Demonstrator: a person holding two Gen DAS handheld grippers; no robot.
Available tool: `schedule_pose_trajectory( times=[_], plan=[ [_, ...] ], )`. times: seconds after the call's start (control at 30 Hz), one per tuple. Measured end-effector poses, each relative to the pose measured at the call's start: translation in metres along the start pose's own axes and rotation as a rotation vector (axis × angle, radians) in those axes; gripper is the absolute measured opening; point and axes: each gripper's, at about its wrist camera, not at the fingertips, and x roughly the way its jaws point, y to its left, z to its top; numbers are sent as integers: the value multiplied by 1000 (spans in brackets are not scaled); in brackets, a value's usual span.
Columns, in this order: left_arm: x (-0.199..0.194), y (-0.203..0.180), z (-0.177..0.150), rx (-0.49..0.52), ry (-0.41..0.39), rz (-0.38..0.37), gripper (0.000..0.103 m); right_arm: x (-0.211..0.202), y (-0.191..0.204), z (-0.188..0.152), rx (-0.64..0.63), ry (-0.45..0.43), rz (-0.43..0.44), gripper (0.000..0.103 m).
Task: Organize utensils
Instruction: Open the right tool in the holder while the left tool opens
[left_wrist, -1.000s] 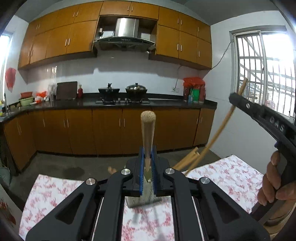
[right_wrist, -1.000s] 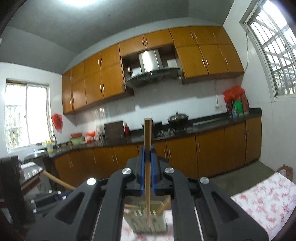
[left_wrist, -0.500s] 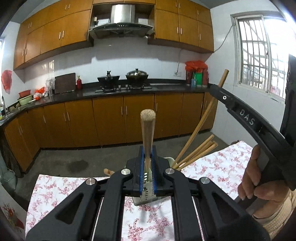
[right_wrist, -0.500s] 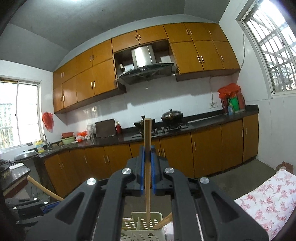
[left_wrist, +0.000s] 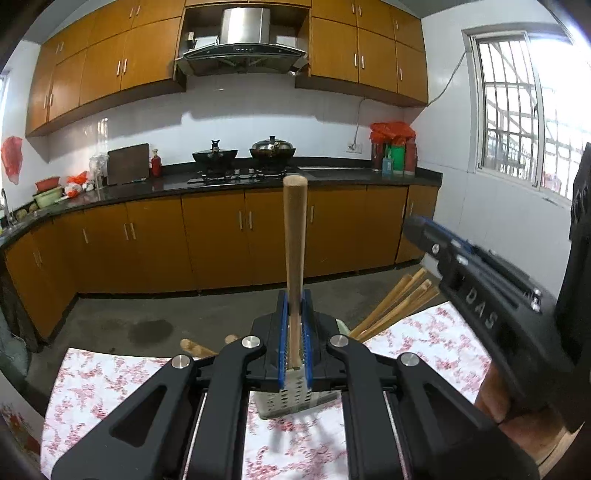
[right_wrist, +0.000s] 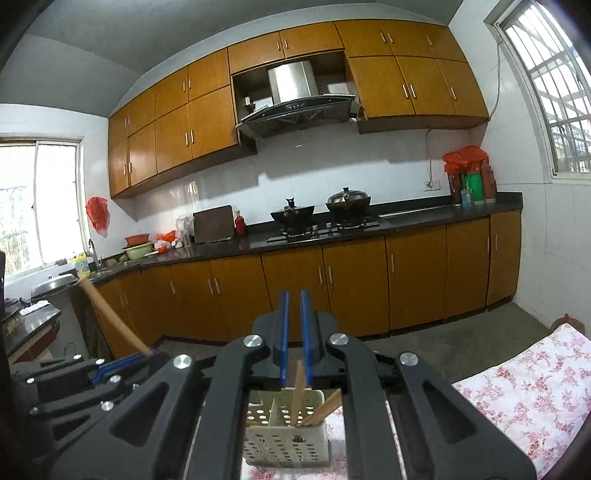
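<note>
Left wrist view: the left gripper (left_wrist: 295, 308) is clamped shut on a wooden handle (left_wrist: 295, 236). The handle's long axis stands upright, with the rounded end on top and the lower end down at the mouth of the pale perforated utensil holder (left_wrist: 284, 404). The holder stands on the floral tablecloth (left_wrist: 92, 387). A bunch of chopsticks (left_wrist: 397, 301) leans out of it, up and to the right. Past them the right gripper (left_wrist: 417, 225) reaches in, blurred.

In the right wrist view, the right gripper's blue pads (right_wrist: 283, 332) sit close together with nothing at their tips. A single chopstick (right_wrist: 298, 384) stands nearly upright in the holder's right compartment. Its top shows low between the pads; whether they touch it cannot be told. Another stick (right_wrist: 325, 406) leans right beside it.
</note>
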Motion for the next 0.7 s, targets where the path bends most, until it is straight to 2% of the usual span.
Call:
schedule_pose_trajectory(
  times=[0.1,0.2,0.37,0.5,0.63,0.7],
  plan=[
    [-1,2,5,-12,-1,-2,8,-5,-1,-1,10,2,11,10],
    [-2,5,7,-32,-7,-2,11,-11,-4,-1,22,-1,15,20],
    [-6,10,9,-67,-12,-7,25,-24,-8,0,19,-10,12,21],
    [-13,13,10,-91,-25,-14,27,-36,-9,2,12,-16,8,23],
    [-31,18,10,-98,-62,-4,37,-61,-12,2,3,-29,4,37],
    [-44,21,5,-86,-84,22,47,-74,-12,-1,-6,-32,1,45]
  ],
)
